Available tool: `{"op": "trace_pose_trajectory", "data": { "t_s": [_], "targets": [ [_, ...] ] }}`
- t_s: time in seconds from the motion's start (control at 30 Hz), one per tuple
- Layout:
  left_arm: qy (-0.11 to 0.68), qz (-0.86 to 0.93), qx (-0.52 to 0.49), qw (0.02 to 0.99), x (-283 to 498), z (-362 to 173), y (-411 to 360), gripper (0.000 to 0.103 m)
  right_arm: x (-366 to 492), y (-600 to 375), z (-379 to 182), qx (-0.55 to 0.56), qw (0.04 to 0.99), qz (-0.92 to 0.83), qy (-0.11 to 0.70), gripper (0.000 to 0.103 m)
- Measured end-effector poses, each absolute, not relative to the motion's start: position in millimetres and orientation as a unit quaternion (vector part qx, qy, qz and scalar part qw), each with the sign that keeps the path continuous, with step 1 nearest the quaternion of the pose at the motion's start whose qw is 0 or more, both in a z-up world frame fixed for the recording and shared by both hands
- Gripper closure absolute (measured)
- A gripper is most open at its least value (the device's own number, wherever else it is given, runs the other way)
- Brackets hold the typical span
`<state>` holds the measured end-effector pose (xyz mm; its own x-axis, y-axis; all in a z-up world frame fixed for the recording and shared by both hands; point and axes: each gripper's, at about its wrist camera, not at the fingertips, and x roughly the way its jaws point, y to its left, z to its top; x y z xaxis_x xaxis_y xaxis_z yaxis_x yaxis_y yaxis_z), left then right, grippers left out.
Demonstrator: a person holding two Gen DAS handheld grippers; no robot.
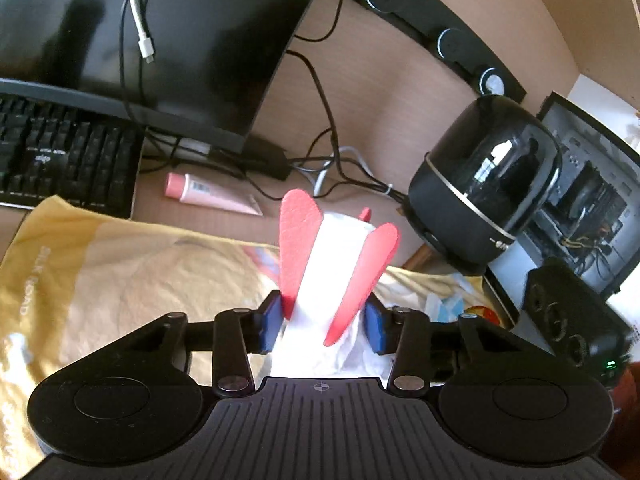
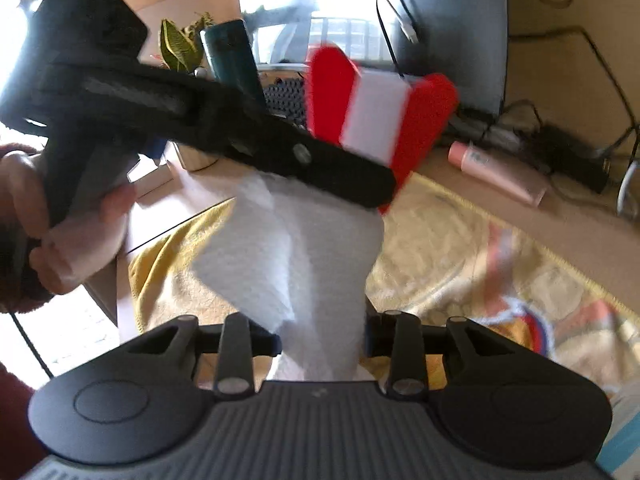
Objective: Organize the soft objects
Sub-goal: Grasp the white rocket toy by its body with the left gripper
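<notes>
Both jaws are nearly closed on the same white paper towel [image 2: 288, 248]. We pinch it with the left gripper [image 1: 340, 256] between its red fingers [image 1: 298, 248], and it also runs through the right gripper [image 2: 322, 340], whose fingertips we cannot see. We hold the towel stretched above the yellow printed cloth [image 1: 120, 272] on the near part of the desk, well apart from the pink tube [image 1: 208, 196] farther back. We judge the organizing is still in the middle: no neat fold is visible, and nothing is put away yet.
</notes>
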<state>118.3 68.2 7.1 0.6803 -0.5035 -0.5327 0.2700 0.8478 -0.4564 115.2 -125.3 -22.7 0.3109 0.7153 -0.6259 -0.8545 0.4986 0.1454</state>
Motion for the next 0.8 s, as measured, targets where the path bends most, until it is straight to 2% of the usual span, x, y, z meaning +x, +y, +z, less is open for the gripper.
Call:
{"op": "trace_pose_trajectory", "data": {
  "t_s": [0.07, 0.1, 0.2, 0.3, 0.47, 0.8],
  "targets": [
    [0.324, -0.233, -0.176, 0.900, 119, 13, 68, 0.052, 109, -123, -15, -0.138, 0.808, 0.489, 0.297, 0.074],
    [0.316, -0.241, -0.176, 0.901, 120, 18, 69, 0.041, 104, -120, -12, -0.164, 0.812, 0.486, 0.278, 0.078],
    [0.296, -0.250, -0.154, 0.909, 121, 32, 68, 0.024, 91, -112, -6, -0.238, 0.820, 0.472, 0.217, 0.079],
    [0.293, -0.244, -0.145, 0.913, 123, 35, 70, 0.024, 86, -103, -7, -0.283, 0.815, 0.470, 0.189, 0.079],
    [0.317, -0.215, -0.184, 0.905, 125, 12, 80, 0.025, 94, -96, -22, -0.258, 0.813, 0.466, 0.236, 0.079],
    [0.310, -0.190, -0.191, 0.912, 130, 10, 81, 0.025, 100, -119, -15, -0.241, 0.817, 0.461, 0.247, 0.078]
  ]
}}
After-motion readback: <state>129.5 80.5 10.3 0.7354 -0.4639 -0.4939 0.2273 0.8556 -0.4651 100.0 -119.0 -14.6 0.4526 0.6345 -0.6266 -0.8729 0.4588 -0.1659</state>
